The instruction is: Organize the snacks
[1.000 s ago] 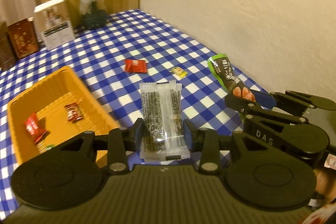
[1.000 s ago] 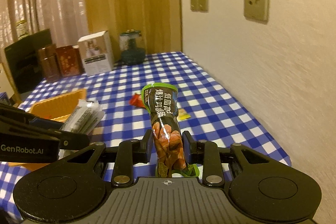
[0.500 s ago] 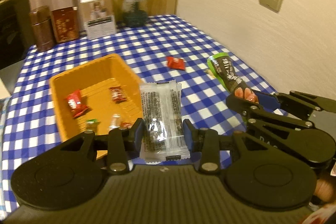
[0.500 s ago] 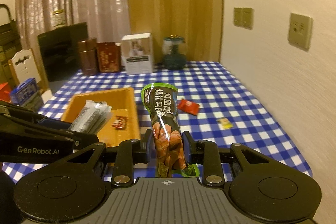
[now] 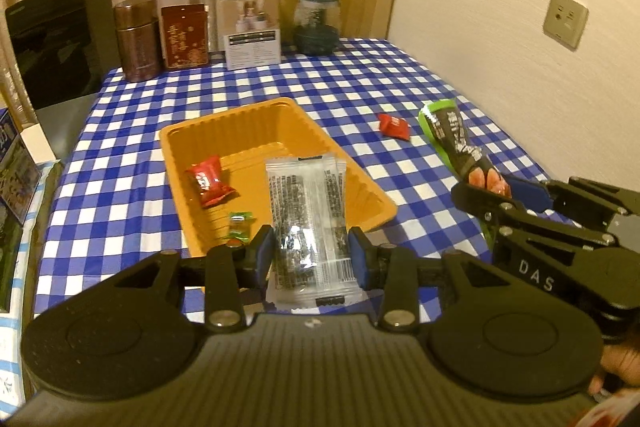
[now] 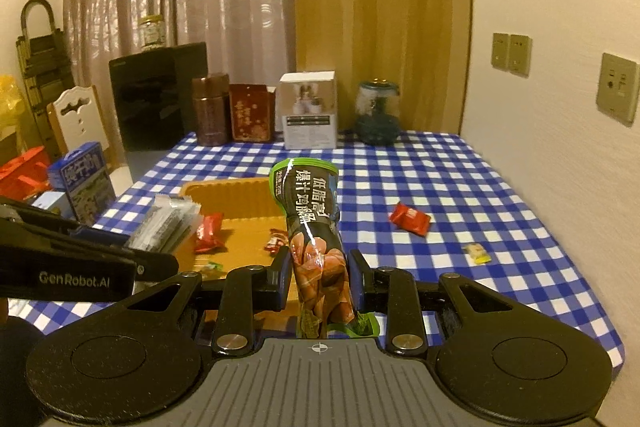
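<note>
So the left gripper (image 5: 311,255) has its 2 blue-padded fingers squeezed onto a clear packet (image 5: 307,223) of dark seaweed-looking strips, gripped near its lower end, with the rest sticking out straight ahead over the near end of the orange tray (image 5: 208,131). The tray sits right in front of that gripper on the blue-and-white checked tablecloth (image 5: 360,75). Inside it: a red wrapped candy (image 5: 209,180) ahead and to the left of the fingers, and a small green candy (image 5: 239,223) just off the left fingertip. From the right wrist view there's also a small red-and-white candy (image 6: 276,240) on the tray floor, just left of the pouch.

The right gripper (image 6: 320,277) is clamped on a green pouch (image 6: 316,239) with a chicken picture and Chinese text; the pouch stands almost upright between the fingers, pinched around its lower half, with the bottom seal hanging below them. It's held in the air to the right of the tray.

Loose on the cloth, ahead and to the right of the right gripper: a red snack packet (image 6: 410,218) and, closer to the gripper, a tiny yellow candy (image 6: 477,253).

Way ahead at the far table edge there's a brown canister (image 5: 137,39), a red tin (image 5: 185,35), a white box (image 5: 251,25) and a glass jar (image 5: 317,23) with something dark inside.
</note>
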Motion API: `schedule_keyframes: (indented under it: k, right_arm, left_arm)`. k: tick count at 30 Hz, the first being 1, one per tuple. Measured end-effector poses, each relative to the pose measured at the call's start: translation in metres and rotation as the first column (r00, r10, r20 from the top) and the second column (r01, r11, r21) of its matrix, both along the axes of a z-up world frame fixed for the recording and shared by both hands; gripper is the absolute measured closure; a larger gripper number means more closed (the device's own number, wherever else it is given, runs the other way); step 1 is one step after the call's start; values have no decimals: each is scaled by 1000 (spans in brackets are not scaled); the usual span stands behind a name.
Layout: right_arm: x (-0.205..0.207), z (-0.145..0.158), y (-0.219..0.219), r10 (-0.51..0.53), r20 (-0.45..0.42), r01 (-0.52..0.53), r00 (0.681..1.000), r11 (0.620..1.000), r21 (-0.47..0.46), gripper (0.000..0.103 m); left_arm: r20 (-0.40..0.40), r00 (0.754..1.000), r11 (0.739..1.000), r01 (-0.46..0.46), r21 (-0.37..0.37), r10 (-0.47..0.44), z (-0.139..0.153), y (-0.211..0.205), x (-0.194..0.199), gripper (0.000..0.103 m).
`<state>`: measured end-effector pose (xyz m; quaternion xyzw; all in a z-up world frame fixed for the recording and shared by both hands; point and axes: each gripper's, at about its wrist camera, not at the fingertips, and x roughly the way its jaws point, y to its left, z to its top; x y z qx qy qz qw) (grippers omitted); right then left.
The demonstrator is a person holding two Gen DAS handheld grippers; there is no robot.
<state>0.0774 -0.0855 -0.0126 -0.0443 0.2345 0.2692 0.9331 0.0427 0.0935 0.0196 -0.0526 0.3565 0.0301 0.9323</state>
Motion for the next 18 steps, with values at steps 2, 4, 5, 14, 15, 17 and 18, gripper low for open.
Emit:
schedule_keyframes:
  k: [2,4,5,14,15,17,18]
  right_arm:
    - [1,-3,5,9,-3,-9,1000,1000,-6,73]
    - [3,-5,11,18,-8,-18,1000,1000,-10,73]
    - [4,-6,13,22,-10,-23,1000,1000,-12,73]
    - [21,-13,34,56,-29,-56,998,998,-24,73]
    - [22,-14,36,58,-30,-59,998,998,-24,73]
    - [27,-15,41,65,-31,-66,997,998,-25,73]
    - [30,-15,44,68,-32,-69,997,997,-26,73]
  left_arm:
    - [0,1000,1000,-11,-5,11,-2,5,1,67]
    - [-3,1000,1000,-19,-12,19,-4,9,3,67]
    - [-4,1000,1000,-23,-15,23,-5,11,4,67]
    - [-20,998,998,-55,-33,55,-13,24,17,67]
    - [-20,998,998,-58,-35,58,-13,26,18,67]
    - [-23,998,997,-67,-42,66,-15,29,22,67]
    - [-23,997,997,-70,-44,69,-15,30,24,67]
